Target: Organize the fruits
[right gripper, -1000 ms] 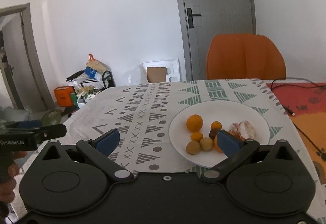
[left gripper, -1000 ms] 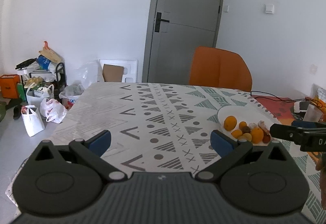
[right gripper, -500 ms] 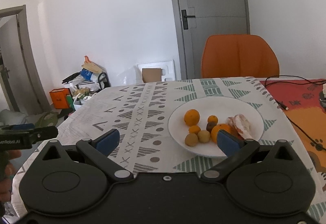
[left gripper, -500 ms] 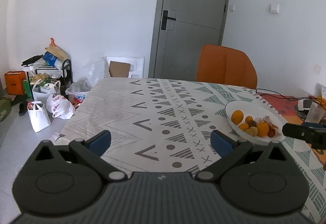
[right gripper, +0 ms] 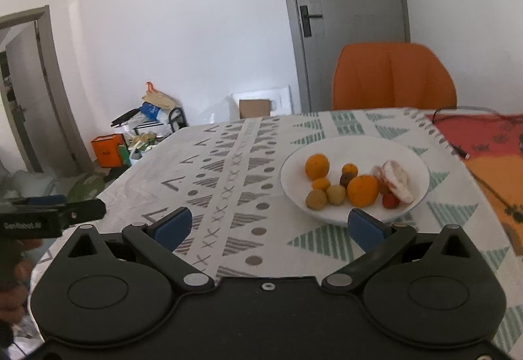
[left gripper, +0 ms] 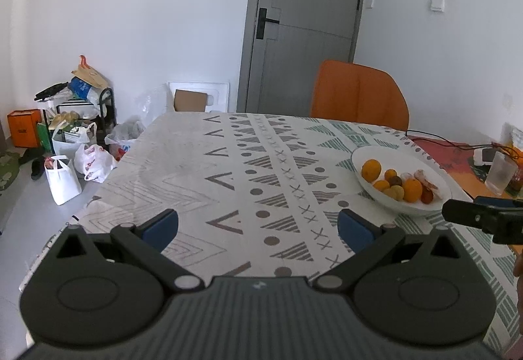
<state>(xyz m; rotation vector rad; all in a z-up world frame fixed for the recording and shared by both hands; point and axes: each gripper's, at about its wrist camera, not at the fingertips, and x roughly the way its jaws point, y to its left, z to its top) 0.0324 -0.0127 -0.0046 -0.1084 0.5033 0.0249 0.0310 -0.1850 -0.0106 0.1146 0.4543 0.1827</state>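
A white bowl [right gripper: 354, 209] of fruit sits on a table covered by a patterned cloth [left gripper: 228, 177], toward its right side, in front of an orange chair [right gripper: 394, 75]. Two larger oranges [right gripper: 362, 190], smaller orange fruits, two tan-brown round fruits [right gripper: 316, 199] and a small red one are piled inside; a pink-and-white item [right gripper: 397, 180] at the bowl's right cannot be identified. The left gripper [left gripper: 258, 227] and right gripper [right gripper: 271, 226] both hang above the cloth with blue pads spread wide, grasping nothing. The right gripper's near pad covers part of the bowl's front rim. Blurred lettering on the left tool's side [right gripper: 23, 225] appears to read "GenRobot.ai". A cloudy plastic cup [left gripper: 500, 175] stands at the frame edge, its surroundings cut off.
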